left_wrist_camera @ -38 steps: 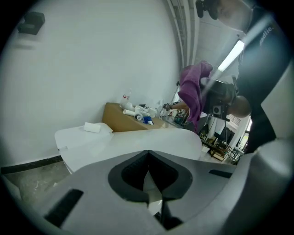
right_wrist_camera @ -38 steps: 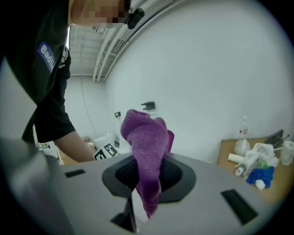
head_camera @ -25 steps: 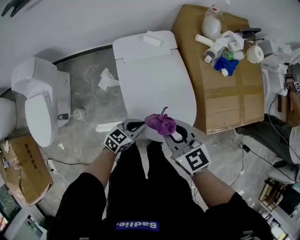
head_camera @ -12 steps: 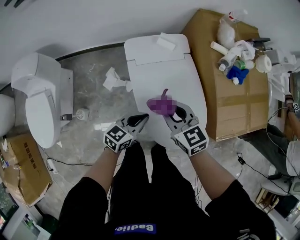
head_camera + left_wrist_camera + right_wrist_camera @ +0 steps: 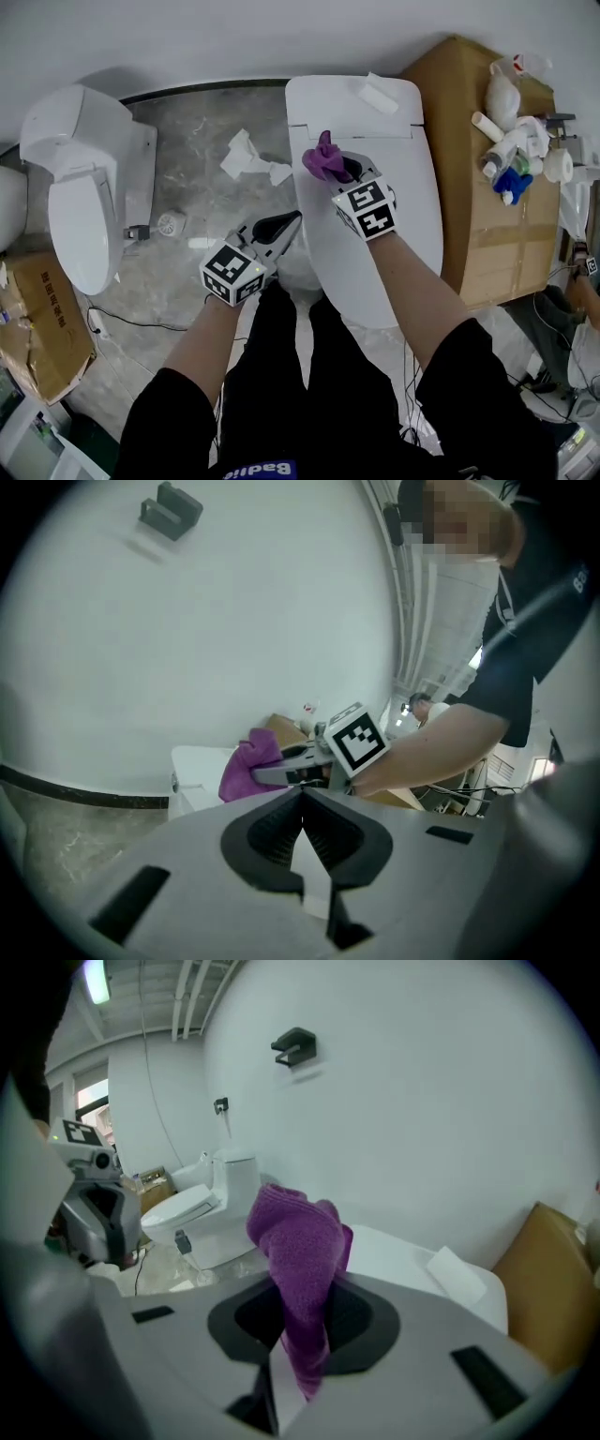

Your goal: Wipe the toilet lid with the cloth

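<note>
The white toilet lid (image 5: 394, 216) lies closed in the middle of the head view. Over its back part, near the hinge, my right gripper (image 5: 342, 170) is shut on a bunched purple cloth (image 5: 324, 159). In the right gripper view the cloth (image 5: 300, 1241) stands up between the jaws, with the lid (image 5: 403, 1246) behind it. My left gripper (image 5: 292, 219) is shut and holds nothing; it hangs at the lid's left edge, nearer the front. The left gripper view shows its closed jaws, with the cloth (image 5: 246, 767) and the right gripper (image 5: 281, 773) ahead.
A second white toilet (image 5: 84, 197) stands at the left. A cardboard box (image 5: 483, 234) with bottles and rolls stands right of the toilet. Crumpled paper (image 5: 248, 159) lies on the grey floor. A folded white sheet (image 5: 380, 94) rests on the toilet's back.
My right gripper has carried the cloth from the lid's front edge forward to the back part of the lid. The left gripper has also moved forward along the lid's left side, still shut.
</note>
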Demonstrator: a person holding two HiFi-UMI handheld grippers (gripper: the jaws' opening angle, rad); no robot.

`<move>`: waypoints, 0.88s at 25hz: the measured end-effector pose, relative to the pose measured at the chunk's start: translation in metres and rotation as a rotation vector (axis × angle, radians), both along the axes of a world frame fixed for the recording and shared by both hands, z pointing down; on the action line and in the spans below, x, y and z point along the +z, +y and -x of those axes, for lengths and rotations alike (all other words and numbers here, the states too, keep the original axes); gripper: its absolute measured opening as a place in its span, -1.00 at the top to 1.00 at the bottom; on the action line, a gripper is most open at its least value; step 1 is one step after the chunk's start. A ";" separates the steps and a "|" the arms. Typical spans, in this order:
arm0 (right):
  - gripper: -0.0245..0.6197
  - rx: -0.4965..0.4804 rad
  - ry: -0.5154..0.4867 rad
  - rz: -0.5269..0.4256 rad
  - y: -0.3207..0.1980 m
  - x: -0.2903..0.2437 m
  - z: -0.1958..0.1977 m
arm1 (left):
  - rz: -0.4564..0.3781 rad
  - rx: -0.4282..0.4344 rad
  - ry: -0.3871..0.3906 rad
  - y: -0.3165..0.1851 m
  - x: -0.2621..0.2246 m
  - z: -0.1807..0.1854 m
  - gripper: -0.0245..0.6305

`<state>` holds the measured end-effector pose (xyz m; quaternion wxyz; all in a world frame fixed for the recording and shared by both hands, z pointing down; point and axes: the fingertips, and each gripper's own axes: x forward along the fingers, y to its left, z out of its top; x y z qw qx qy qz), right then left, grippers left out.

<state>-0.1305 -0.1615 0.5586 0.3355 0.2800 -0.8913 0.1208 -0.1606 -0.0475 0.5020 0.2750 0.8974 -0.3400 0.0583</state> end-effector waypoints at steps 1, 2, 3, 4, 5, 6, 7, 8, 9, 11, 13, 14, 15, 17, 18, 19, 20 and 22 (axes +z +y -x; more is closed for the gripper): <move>0.69 -0.015 0.017 0.004 -0.005 0.012 0.008 | -0.002 -0.012 0.004 -0.002 0.003 0.006 0.87; 0.69 -0.030 0.034 0.010 -0.008 0.025 0.017 | -0.002 -0.025 0.009 -0.004 0.007 0.012 0.87; 0.69 -0.045 0.054 0.017 -0.010 0.036 0.024 | 0.001 -0.039 0.013 -0.006 0.011 0.019 0.87; 0.69 -0.061 0.076 0.019 -0.011 0.047 0.031 | 0.006 -0.052 0.016 -0.006 0.014 0.025 0.87; 0.69 -0.080 0.101 0.014 -0.012 0.057 0.036 | 0.012 -0.061 0.017 -0.006 0.017 0.031 0.87; 0.69 -0.100 0.126 0.004 -0.015 0.065 0.040 | 0.016 -0.067 0.016 -0.006 0.020 0.037 0.87; 0.69 -0.117 0.148 -0.007 -0.018 0.072 0.042 | 0.020 -0.069 0.014 -0.005 0.022 0.042 0.87; 0.69 -0.132 0.165 -0.016 -0.022 0.077 0.044 | 0.023 -0.067 0.010 -0.004 0.024 0.046 0.87; 0.69 -0.145 0.178 -0.024 -0.026 0.081 0.046 | 0.026 -0.066 0.006 -0.004 0.026 0.049 0.87; 0.69 -0.173 0.190 -0.033 -0.033 0.086 0.048 | 0.030 -0.068 0.002 -0.003 0.028 0.056 0.87; 0.69 -0.192 0.186 -0.027 -0.035 0.087 0.049 | 0.034 -0.073 0.007 -0.001 0.029 0.060 0.87; 0.69 -0.200 0.182 -0.021 -0.031 0.088 0.049 | 0.035 -0.073 0.011 0.001 0.029 0.060 0.87; 0.69 -0.206 0.179 -0.017 -0.026 0.088 0.047 | 0.036 -0.071 0.015 0.002 0.028 0.059 0.87; 0.69 -0.218 0.169 -0.005 -0.013 0.088 0.044 | 0.032 -0.062 0.019 0.006 0.025 0.054 0.87; 0.69 -0.223 0.160 0.005 -0.005 0.087 0.042 | 0.029 -0.056 0.020 0.007 0.023 0.052 0.87; 0.69 -0.228 0.149 0.015 0.004 0.086 0.039 | 0.024 -0.052 0.021 0.008 0.021 0.049 0.87; 0.69 -0.234 0.139 0.022 0.014 0.085 0.036 | 0.020 -0.049 0.020 0.009 0.019 0.047 0.87; 0.69 -0.257 0.128 0.026 0.037 0.082 0.029 | 0.012 -0.049 0.016 0.011 0.015 0.043 0.87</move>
